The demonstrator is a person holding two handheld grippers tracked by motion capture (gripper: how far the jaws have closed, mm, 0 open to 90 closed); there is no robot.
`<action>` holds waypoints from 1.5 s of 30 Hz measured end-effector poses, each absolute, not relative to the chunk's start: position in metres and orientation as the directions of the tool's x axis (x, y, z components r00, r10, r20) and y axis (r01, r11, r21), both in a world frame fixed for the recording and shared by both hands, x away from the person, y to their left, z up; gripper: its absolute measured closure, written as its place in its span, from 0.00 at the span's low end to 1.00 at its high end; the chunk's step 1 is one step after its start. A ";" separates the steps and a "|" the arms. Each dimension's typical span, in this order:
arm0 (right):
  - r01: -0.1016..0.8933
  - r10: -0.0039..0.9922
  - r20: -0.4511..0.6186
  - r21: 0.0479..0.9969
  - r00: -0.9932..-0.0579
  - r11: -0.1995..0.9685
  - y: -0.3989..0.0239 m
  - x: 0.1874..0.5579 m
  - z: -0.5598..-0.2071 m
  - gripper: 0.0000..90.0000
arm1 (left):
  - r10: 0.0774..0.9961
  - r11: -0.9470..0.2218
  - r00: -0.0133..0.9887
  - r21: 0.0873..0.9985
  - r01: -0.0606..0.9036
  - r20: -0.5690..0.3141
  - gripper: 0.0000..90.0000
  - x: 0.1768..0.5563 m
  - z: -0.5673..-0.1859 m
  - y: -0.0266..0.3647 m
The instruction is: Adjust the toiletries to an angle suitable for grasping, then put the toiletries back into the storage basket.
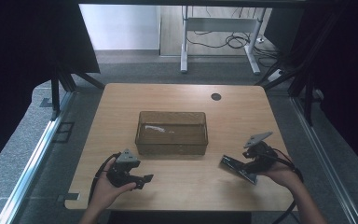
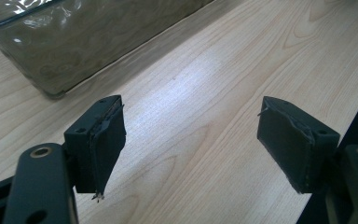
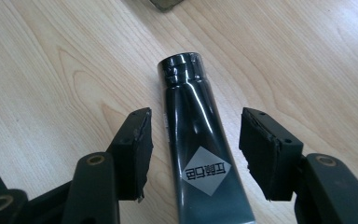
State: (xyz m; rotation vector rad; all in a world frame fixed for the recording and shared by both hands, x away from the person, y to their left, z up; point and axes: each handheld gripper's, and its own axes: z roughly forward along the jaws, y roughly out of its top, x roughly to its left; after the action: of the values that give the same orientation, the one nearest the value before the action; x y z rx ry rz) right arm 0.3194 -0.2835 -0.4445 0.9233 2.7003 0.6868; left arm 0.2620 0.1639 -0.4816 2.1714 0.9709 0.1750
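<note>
Black tube [image 3: 200, 144] lies flat on the counter [image 1: 177, 182], near right of the clear bin [image 1: 171, 133], cap end pointing away from the right claw [image 3: 193, 154]. Right claw released, jaws straddling the tube body, not touching it. Glossy skin, looks light, soft and probably slippery; likely dents if squeezed hard. Best hold: mid-body just below the cap shoulder, where it's stiffer, light pressure. Left claw [image 2: 191, 140] released, holding nothing, over bare counter beside the bin.
</note>
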 end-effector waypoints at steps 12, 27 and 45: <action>0.524 0.581 -0.024 0.401 -0.814 0.751 -0.272 0.339 -0.445 0.44 | 0.701 -0.431 0.694 0.677 0.596 -0.165 0.26 0.261 -0.481 0.169; 0.537 0.568 -0.027 0.290 -0.823 0.792 -0.263 0.346 -0.473 0.40 | 0.688 -0.426 0.702 0.680 0.597 -0.186 0.26 0.261 -0.481 0.169; 0.534 0.552 -0.020 0.221 -0.834 0.816 -0.265 0.351 -0.502 0.44 | 0.684 -0.433 0.706 0.676 0.596 -0.183 0.27 0.261 -0.483 0.165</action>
State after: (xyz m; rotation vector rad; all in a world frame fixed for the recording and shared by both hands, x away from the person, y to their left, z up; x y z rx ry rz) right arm 0.3512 -0.2646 -0.5022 0.8732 2.9135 0.3174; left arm 0.2606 0.1653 -0.4828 2.1631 0.9710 0.1514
